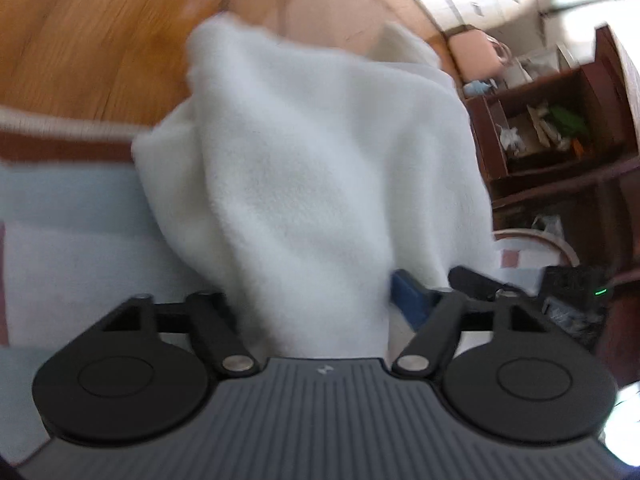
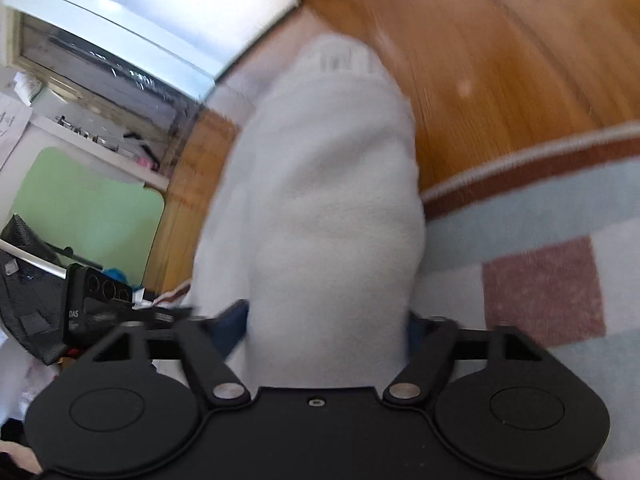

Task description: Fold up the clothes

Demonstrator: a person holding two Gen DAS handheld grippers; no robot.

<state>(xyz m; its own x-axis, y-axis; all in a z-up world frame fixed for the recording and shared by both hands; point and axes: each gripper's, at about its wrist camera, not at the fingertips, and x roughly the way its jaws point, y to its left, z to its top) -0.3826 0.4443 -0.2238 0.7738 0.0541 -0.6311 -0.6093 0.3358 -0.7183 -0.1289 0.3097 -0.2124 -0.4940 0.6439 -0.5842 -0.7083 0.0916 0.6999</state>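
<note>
A white fleece garment [image 1: 304, 168] hangs from my left gripper [image 1: 320, 300], which is shut on it; the cloth drapes over the fingers and hides them, apart from a blue pad [image 1: 408, 296] on the right. In the right wrist view the same white garment [image 2: 328, 208] rises from my right gripper [image 2: 328, 320], also shut on it, with a woven label [image 2: 340, 60] near its top edge. Both grippers hold the garment lifted above a checked rug [image 2: 560, 240]. Both views are blurred by motion.
The pale blue and pink rug [image 1: 60, 240] has a brown border [image 2: 520, 168] and lies on a wooden floor [image 1: 100, 40]. A dark wooden shelf [image 1: 560, 128] with clutter stands to the right. A window [image 2: 140, 20], a green panel [image 2: 88, 208] and black equipment [image 2: 48, 288] are on the left.
</note>
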